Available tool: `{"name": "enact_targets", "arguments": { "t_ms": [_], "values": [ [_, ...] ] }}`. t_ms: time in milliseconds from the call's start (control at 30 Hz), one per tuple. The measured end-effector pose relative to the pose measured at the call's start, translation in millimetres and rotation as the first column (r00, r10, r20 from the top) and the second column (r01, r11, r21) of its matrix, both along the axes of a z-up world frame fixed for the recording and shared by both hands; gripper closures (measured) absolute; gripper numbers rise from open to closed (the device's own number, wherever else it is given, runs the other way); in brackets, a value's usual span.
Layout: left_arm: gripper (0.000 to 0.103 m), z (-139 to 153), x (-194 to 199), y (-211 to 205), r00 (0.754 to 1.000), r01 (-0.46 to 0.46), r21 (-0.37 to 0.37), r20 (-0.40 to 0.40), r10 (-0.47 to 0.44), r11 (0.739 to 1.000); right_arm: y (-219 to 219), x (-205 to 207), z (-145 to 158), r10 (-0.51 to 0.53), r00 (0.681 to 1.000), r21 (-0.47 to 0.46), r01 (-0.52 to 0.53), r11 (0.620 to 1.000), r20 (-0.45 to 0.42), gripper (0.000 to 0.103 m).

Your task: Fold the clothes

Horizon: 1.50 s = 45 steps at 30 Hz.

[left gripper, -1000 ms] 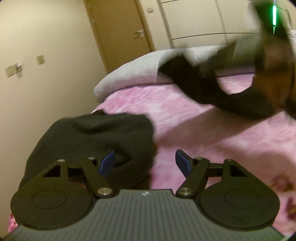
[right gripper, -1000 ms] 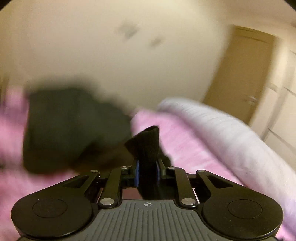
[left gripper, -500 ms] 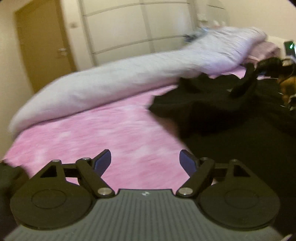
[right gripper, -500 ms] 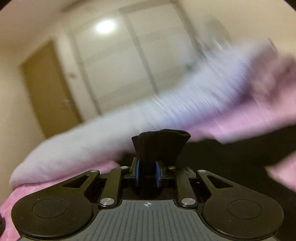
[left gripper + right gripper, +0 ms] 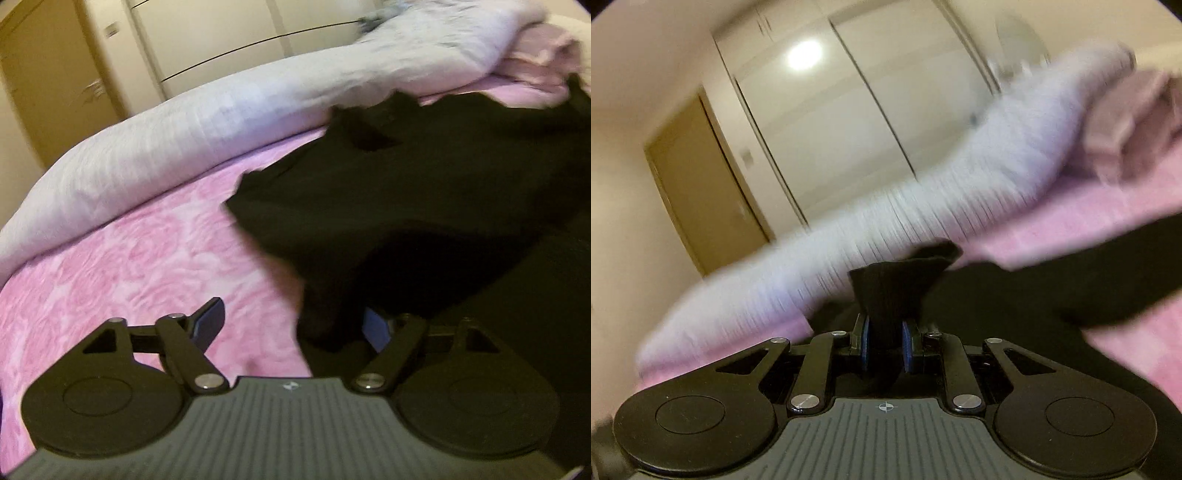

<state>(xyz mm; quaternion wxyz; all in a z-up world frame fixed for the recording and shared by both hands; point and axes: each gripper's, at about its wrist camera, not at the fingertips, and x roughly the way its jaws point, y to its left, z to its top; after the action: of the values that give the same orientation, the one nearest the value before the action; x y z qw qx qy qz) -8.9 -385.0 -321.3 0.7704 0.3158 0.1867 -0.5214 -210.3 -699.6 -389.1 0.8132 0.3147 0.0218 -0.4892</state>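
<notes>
Black garment (image 5: 424, 192) sprawled on pink bedspread (image 5: 129, 266), beside long white duvet roll (image 5: 207, 125). Right gripper (image 5: 885, 341) clenched on bunched black fabric. Left gripper (image 5: 291, 323) spread wide, jaws just narrowing slightly, garment edge between pads, not pinched.

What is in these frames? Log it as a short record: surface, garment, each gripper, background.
surface: pink rose-patterned bedspread, with a long pale rolled duvet along its far side
garment: black fabric garment, spread crumpled on the bedspread
left gripper: jaws have just been closing slightly but stand wide; garment edge hangs between them near the right finger, unpinched
right gripper: closed on a bunched fold of the black garment
background: brown wooden door, white wardrobe doors
</notes>
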Motion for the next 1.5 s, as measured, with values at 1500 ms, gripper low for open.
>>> {"name": "enact_targets", "arguments": {
  "t_ms": [1500],
  "values": [
    [0.030, 35, -88, 201, 0.962, 0.165, 0.027, -0.226, -0.155, 0.986, 132, -165, -12, 0.050, 0.989, 0.333, 0.000, 0.943, -0.140, 0.047]
  ]
}}
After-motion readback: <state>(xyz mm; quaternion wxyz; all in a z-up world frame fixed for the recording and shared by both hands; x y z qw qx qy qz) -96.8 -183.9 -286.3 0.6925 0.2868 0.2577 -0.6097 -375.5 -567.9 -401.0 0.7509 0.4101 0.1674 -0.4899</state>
